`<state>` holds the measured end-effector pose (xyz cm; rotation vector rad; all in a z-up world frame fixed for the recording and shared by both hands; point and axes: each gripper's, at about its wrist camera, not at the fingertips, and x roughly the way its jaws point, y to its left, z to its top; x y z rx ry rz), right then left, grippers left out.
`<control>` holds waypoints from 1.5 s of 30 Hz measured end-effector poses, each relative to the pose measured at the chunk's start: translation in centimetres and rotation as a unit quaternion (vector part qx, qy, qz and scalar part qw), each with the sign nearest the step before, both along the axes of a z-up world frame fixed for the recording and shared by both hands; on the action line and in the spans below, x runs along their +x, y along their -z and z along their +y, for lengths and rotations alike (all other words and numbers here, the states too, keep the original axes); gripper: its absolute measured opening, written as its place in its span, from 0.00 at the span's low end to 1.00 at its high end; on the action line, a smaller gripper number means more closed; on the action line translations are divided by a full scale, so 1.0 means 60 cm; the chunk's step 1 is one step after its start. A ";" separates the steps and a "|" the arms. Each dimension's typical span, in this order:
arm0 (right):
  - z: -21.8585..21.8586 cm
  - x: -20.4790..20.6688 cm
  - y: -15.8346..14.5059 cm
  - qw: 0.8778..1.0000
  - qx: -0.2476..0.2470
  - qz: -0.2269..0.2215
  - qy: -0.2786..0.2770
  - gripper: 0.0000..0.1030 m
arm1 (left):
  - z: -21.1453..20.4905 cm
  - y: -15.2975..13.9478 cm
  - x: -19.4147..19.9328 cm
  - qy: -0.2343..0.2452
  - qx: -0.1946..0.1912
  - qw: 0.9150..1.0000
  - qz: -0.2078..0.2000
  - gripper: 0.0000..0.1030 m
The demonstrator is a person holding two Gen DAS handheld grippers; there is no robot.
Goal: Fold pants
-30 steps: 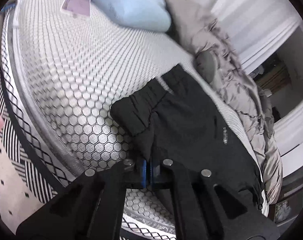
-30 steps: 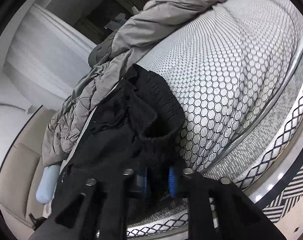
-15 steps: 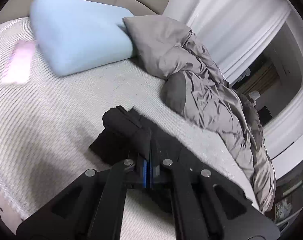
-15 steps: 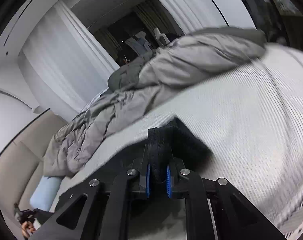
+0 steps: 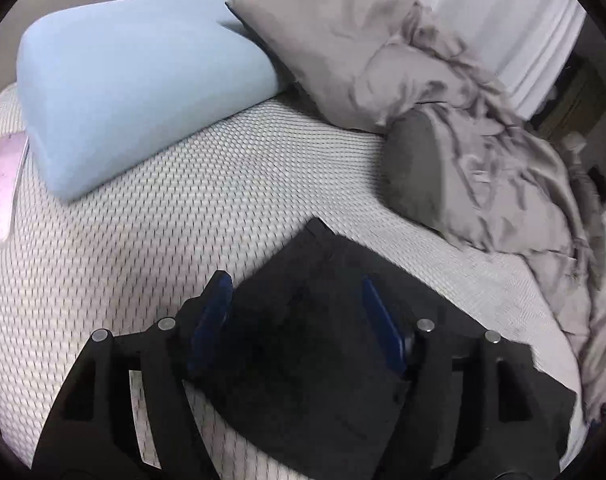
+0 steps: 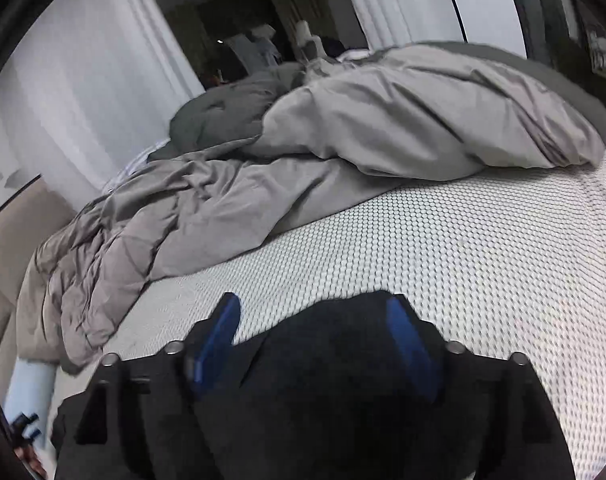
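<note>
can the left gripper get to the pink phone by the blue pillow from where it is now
Probably yes: the left gripper is open over the black pants, and only bare mattress lies between it and the phone.

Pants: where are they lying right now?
The black pants lie flat on the honeycomb mattress, under the open left gripper; the blue pillow is beyond them to the left, the grey duvet to the right.

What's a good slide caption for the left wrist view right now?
Left gripper open above the folded black pants on the honeycomb-textured mattress, blue pillow and grey duvet behind.
</note>
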<state>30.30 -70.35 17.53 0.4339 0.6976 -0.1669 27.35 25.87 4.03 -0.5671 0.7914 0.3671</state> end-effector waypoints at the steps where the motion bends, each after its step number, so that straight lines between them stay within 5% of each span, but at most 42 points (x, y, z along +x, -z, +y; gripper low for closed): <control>1: 0.007 -0.020 0.007 1.000 0.000 -0.003 -0.004 0.78 | -0.012 -0.002 -0.015 0.008 -0.009 1.000 -0.010 0.63; 5: 0.042 -0.117 0.020 0.996 0.079 -0.042 -0.011 0.80 | -0.071 0.012 -0.073 0.035 -0.075 0.996 -0.039 0.63; 8: 0.083 -0.139 0.038 0.990 0.133 -0.011 -0.050 0.80 | -0.117 0.042 -0.090 0.060 -0.114 0.991 -0.024 0.58; 12: 0.134 -0.177 0.046 0.987 0.133 -0.025 -0.083 0.81 | -0.158 0.084 -0.071 0.078 -0.130 0.988 -0.003 0.55; 15: 0.149 -0.192 0.066 0.985 0.133 -0.020 -0.111 0.81 | -0.147 0.126 -0.067 0.052 -0.156 0.986 -0.009 0.45; 17: 0.142 -0.195 0.077 0.984 0.140 -0.025 -0.108 0.81 | -0.139 0.129 -0.053 0.037 -0.169 0.985 -0.020 0.30; 22: 0.127 -0.185 0.098 0.981 0.174 -0.026 -0.088 0.81 | -0.153 0.109 -0.041 0.044 -0.121 0.991 -0.044 0.00; 29: 0.120 -0.201 0.080 0.985 0.130 -0.034 -0.110 0.81 | -0.149 0.060 -0.139 0.065 -0.067 0.993 -0.069 0.00; 34: 0.087 -0.211 0.078 0.986 0.131 -0.043 -0.096 0.81 | -0.118 0.134 -0.147 0.056 -0.112 0.992 0.000 0.00; 36: 0.070 -0.211 0.087 0.987 0.138 -0.035 -0.080 0.81 | -0.114 0.131 -0.155 0.054 -0.119 0.991 -0.009 0.00; 40: 0.043 -0.215 0.093 0.985 0.161 -0.035 -0.054 0.81 | -0.127 0.085 -0.176 0.070 -0.077 0.994 -0.032 0.01; 45: 0.043 -0.213 0.088 0.985 0.156 -0.038 -0.057 0.81 | -0.144 0.069 -0.188 0.070 -0.052 0.996 -0.013 0.03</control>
